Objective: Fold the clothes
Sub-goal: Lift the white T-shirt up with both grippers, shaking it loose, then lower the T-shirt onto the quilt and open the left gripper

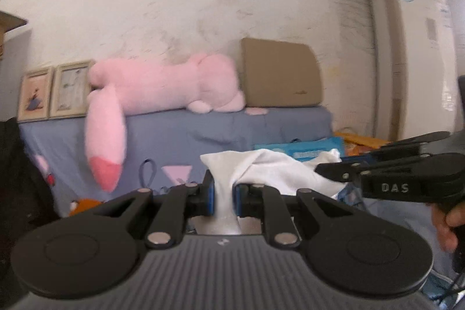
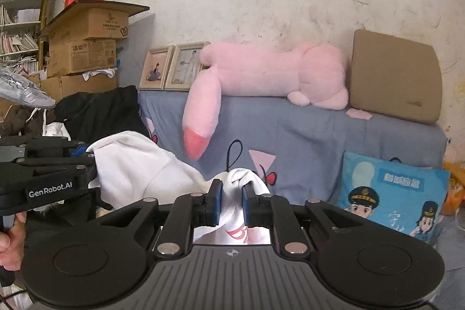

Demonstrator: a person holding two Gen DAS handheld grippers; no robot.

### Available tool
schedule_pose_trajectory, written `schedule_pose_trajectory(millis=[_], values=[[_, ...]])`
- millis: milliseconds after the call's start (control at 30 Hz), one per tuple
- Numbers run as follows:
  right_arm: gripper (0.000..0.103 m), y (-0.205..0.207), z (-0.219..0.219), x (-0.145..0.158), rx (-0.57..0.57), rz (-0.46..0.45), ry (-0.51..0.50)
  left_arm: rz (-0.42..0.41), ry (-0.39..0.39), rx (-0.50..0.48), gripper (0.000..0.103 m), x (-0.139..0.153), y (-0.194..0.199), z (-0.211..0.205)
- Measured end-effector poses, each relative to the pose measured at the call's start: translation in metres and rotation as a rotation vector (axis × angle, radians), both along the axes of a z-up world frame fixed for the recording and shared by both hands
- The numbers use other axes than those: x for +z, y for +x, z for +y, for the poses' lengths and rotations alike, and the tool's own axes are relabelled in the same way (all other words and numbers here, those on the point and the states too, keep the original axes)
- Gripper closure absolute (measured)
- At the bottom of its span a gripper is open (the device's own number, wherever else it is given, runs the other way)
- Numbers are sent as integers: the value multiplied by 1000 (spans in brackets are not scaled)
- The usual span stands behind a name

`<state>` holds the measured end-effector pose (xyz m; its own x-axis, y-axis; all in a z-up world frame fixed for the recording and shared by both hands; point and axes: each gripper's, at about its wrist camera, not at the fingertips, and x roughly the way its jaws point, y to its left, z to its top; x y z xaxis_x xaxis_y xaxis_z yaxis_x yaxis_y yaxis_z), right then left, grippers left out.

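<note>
A white garment (image 1: 270,167) hangs bunched in the air between both grippers. My left gripper (image 1: 223,193) is shut on one pinch of its cloth. My right gripper (image 2: 231,202) is shut on another pinch; the garment (image 2: 139,164) shows a red print just below the pads. In the left wrist view the right gripper (image 1: 328,171) reaches in from the right edge, against the cloth. In the right wrist view the left gripper (image 2: 84,154) comes in from the left, against the cloth. Most of the garment below the grippers is hidden.
A sofa with a blue-grey cover (image 2: 305,130) stands ahead, with a pink plush toy (image 2: 276,71), a tan cushion (image 2: 392,77) and two framed pictures (image 2: 171,66) on its back. A blue cartoon pillow (image 2: 389,193) lies right. Cardboard boxes (image 2: 84,45) and dark clothes (image 2: 98,109) are left.
</note>
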<state>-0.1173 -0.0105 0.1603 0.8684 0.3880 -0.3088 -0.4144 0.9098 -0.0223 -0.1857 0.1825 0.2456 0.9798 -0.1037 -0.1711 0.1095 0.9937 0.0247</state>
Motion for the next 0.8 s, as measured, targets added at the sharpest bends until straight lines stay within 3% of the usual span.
schedule_pose_trajectory(millis=[233, 333, 467, 533, 700, 800], values=[[88, -21, -25, -3, 2, -6, -52, -13, -56, -83, 89, -13, -13, -34], [88, -18, -25, -15, 2, 22, -96, 49, -64, -66, 89, -33, -3, -39], [88, 16, -6, -66, 23, 173, -137, 224, -76, -15, 89, -93, 25, -32], [88, 37, 5, -104, 44, 278, -111, 331, -101, 21, 89, -133, 46, -19], [77, 81, 28, -218, 76, 559, 95, 489, -105, 102, 89, -211, 57, 12], [77, 91, 29, -270, 29, 728, 252, 563, -98, 140, 86, -251, 56, 28]])
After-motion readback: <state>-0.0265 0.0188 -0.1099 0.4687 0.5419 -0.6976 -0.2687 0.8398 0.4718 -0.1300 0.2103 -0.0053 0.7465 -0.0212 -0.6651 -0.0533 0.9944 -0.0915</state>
